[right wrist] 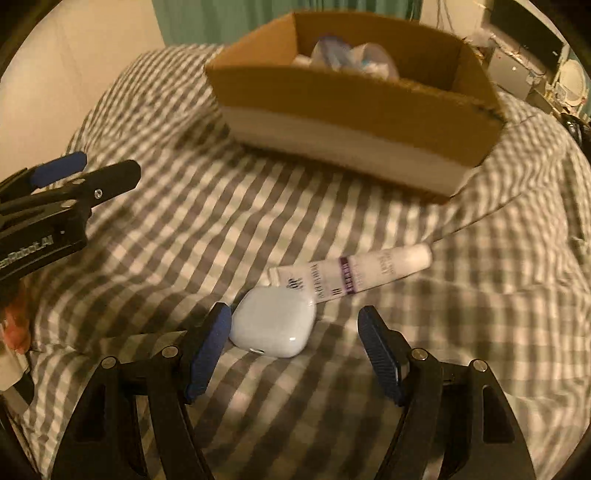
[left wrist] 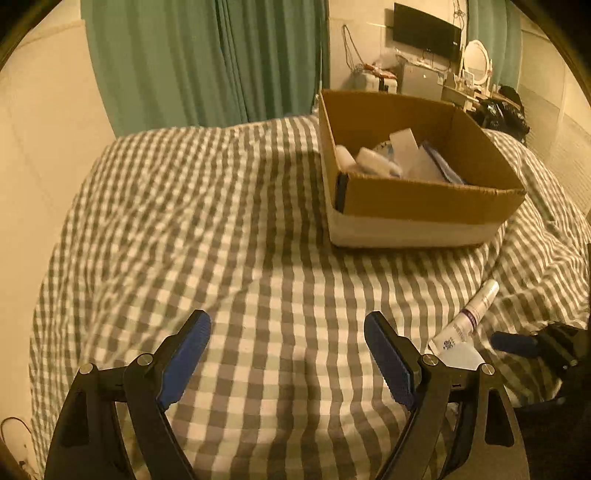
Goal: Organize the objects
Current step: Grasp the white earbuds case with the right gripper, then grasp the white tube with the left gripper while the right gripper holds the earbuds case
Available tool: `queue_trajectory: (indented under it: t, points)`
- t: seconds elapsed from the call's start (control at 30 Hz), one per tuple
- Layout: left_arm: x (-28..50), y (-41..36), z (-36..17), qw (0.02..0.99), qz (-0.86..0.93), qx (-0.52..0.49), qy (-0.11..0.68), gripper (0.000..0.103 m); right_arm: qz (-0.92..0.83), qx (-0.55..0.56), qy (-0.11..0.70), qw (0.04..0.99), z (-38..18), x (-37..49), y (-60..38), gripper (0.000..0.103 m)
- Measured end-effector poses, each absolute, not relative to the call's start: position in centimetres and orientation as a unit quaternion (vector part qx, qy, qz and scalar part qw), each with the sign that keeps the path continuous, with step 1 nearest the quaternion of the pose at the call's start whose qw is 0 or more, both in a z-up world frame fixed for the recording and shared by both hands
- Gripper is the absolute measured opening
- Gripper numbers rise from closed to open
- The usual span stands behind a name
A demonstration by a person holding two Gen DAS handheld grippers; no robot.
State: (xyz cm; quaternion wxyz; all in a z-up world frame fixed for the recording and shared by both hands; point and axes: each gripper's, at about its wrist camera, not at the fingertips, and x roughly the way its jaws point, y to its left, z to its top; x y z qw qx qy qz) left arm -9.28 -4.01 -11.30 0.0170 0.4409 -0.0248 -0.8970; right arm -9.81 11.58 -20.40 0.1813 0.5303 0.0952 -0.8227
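Observation:
A cardboard box [left wrist: 424,199] with several white and blue items inside stands on the checked bedspread; it also shows in the right wrist view [right wrist: 332,96]. A white tube [right wrist: 351,275] with a purple band lies on the bed, and it shows in the left wrist view [left wrist: 469,321] too. A white earbud case [right wrist: 273,323] lies just in front of the tube. My right gripper [right wrist: 293,317] is open, with the case between its fingers, close to the left pad. My left gripper [left wrist: 286,323] is open and empty over bare bedspread, left of the tube.
The grey-and-white checked bedspread [left wrist: 221,221] covers the bed. Green curtains [left wrist: 207,59] hang behind. A desk with a monitor [left wrist: 424,29], a mirror and clutter stands at the far right. My left gripper's body [right wrist: 55,199] shows at the left of the right wrist view.

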Motion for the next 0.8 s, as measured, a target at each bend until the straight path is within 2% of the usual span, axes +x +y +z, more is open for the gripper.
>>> queue_trajectory:
  t: [0.07, 0.27, 0.5, 0.63, 0.8]
  points:
    - [-9.5, -4.0, -11.8, 0.017, -0.894, 0.447, -0.024, 0.088, -0.815, 0.539, 0.103, 0.187, -21.3, -9.9, 11.0, 0.071]
    - [-9.6, -3.8, -12.8, 0.011, -0.886, 0.463, -0.021, 0.088, -0.802, 0.553, 0.108, 0.200, -22.4, -10.0, 10.7, 0.053]
    - [-9.1, -3.0, -12.7, 0.009, -0.885, 0.466, -0.018, 0.088, -0.817, 0.525, 0.134, 0.199, -21.4, -8.5, 10.3, 0.053]
    - [-9.3, -2.7, -13.2, 0.014, -0.873, 0.488, 0.016, 0.088, -0.833, 0.504, 0.121, 0.195, -19.6, -8.0, 11.7, 0.053]
    - [-9.1, -0.8, -13.1, 0.012, -0.877, 0.480, -0.009, 0.088, -0.851, 0.488, 0.099, 0.169, -17.7, -8.4, 14.4, 0.053]
